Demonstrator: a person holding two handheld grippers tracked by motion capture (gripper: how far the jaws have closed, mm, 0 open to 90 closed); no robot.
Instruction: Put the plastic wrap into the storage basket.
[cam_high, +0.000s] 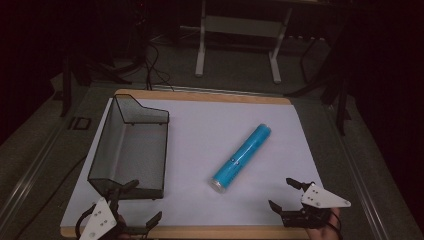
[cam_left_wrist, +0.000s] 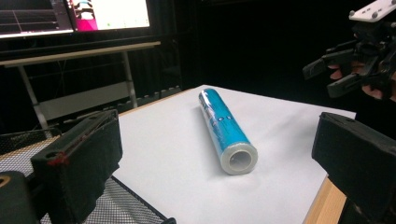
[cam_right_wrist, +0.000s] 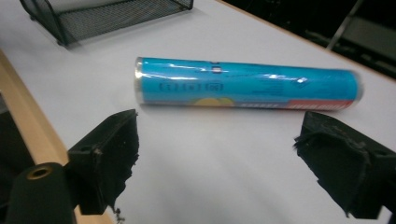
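While the blue roll (cam_high: 242, 158) lies mid-desk, right of the mesh tray (cam_high: 131, 150), both grippers — left (cam_high: 131, 202), right (cam_high: 286, 194) — hang released; glossy, round, probably light — grasp its middle squarely.

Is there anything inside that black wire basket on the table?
The black mesh basket looks empty: bare mesh bottom, nothing lying in it. The blue roll lies outside, on the white sheet. The basket's near corner is hidden.

A bright blue tube (cam_high: 242, 158) with small dark print, a yellow patch and a red band lies on a white sheet (cam_high: 200, 145) edged by pale wood. A black wire-mesh tray (cam_high: 131, 145) shows a fine grid pattern.
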